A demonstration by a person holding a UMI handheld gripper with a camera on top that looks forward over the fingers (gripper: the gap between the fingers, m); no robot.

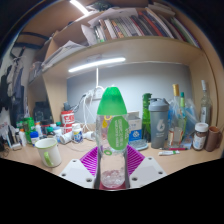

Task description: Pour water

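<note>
A clear plastic bottle (112,135) with a green cap and a green-and-white label stands upright between my fingers, lifted above the wooden desk (170,162). My gripper (112,165) is shut on the bottle, its magenta pads (92,160) pressing the lower body from both sides. A little water shows at the bottle's bottom. A pale green mug (47,151) sits on the desk to the left, beyond the fingers.
The desk's back is crowded: a grey flask with a red lid (158,122), a dark green bottle (146,117), a green carton (134,130), small jars (200,136) at right, cans and tubs (68,122) at left. A book-filled shelf (120,40) hangs overhead.
</note>
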